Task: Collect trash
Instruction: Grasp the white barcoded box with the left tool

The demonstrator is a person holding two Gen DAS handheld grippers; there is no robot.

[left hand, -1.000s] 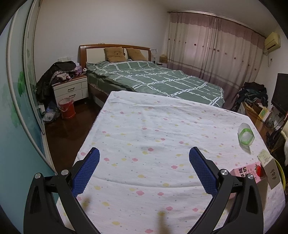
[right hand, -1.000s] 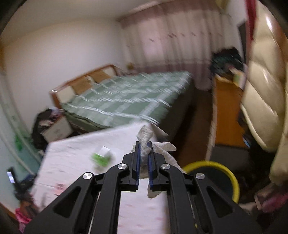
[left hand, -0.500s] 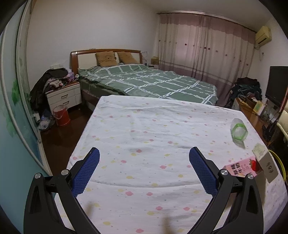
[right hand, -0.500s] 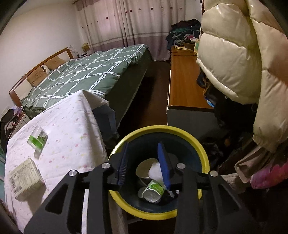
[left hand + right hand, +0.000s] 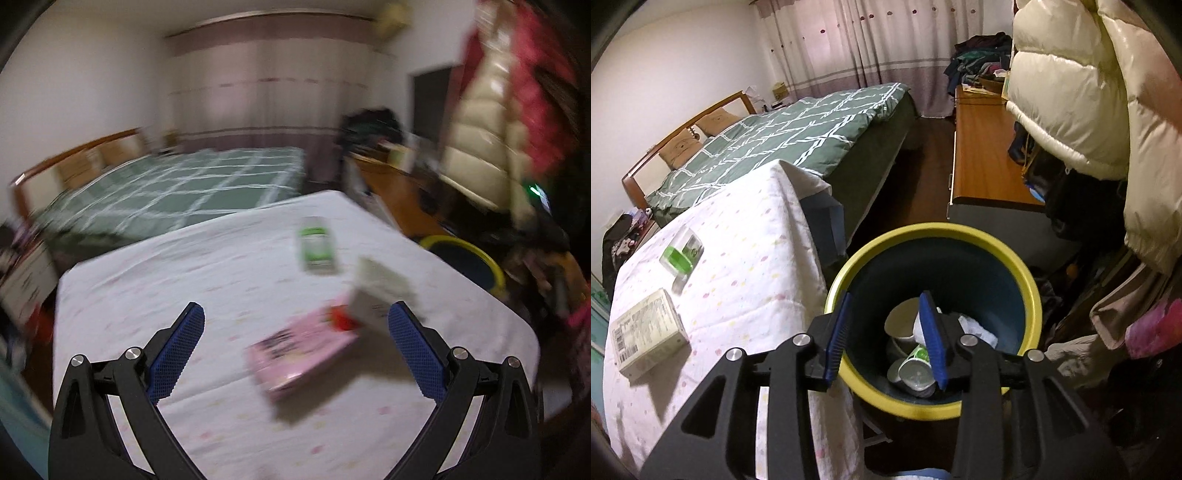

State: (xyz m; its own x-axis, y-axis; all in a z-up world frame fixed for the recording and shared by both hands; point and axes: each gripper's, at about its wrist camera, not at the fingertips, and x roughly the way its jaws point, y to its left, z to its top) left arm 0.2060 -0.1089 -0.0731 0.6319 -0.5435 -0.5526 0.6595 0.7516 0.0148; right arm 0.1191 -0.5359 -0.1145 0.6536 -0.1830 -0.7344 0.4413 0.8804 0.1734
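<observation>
My right gripper is open and empty above the yellow-rimmed dark bin. A white tissue, a can and a bowl lie in the bin. My left gripper is open and empty above the table. A pink carton lies between its fingers, lower down. A white box and a clear green-labelled container lie beyond it. The box and the container also show in the right wrist view. The left wrist view is blurred.
The table has a white dotted cloth. The bin stands at its right edge on the floor. A green bed lies behind, a wooden cabinet and a hanging cream jacket to the right.
My right gripper opened over the bin and the tissue dropped in. My left gripper swung right toward the pink carton, box and container.
</observation>
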